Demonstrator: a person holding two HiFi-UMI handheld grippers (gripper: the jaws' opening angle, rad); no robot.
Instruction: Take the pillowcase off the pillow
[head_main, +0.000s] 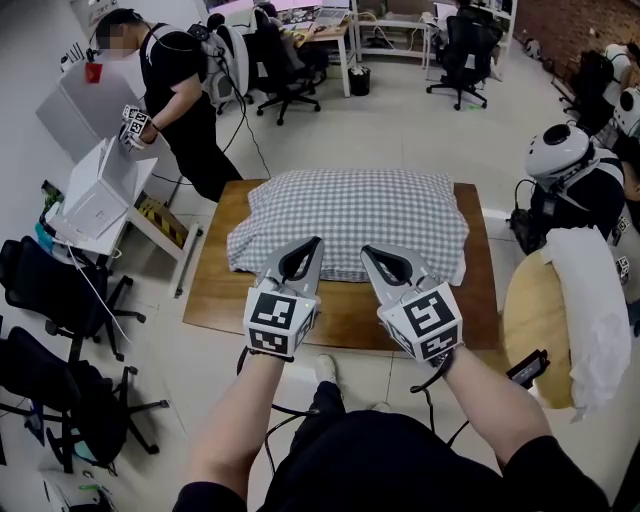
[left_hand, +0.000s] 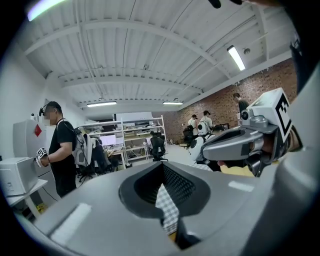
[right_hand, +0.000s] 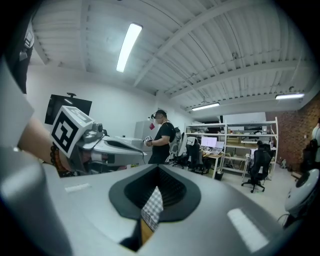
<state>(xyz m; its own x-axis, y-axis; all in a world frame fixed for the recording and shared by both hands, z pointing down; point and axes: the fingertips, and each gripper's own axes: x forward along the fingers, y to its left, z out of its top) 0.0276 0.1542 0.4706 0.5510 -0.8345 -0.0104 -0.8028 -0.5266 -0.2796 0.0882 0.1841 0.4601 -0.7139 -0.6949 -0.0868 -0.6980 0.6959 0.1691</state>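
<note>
A pillow in a grey-and-white checked pillowcase (head_main: 350, 215) lies flat on a low wooden table (head_main: 215, 295). Both grippers hover side by side over the pillow's near edge, pointing away from me. The left gripper (head_main: 316, 241) is shut with nothing held. The right gripper (head_main: 366, 250) is also shut and empty. In the left gripper view the shut jaws (left_hand: 161, 165) frame a sliver of checked cloth (left_hand: 167, 207), and the right gripper (left_hand: 240, 142) shows alongside. The right gripper view shows its own shut jaws (right_hand: 159, 168), a strip of the same cloth (right_hand: 152, 206), and the left gripper (right_hand: 112, 149).
A person in black (head_main: 180, 95) stands at the back left beside a white cabinet (head_main: 100, 195). Black office chairs (head_main: 55, 290) crowd the left side. A round wooden table (head_main: 530, 320) with a white pillow (head_main: 598, 305) stands at the right, next to a person in a white helmet (head_main: 560, 155).
</note>
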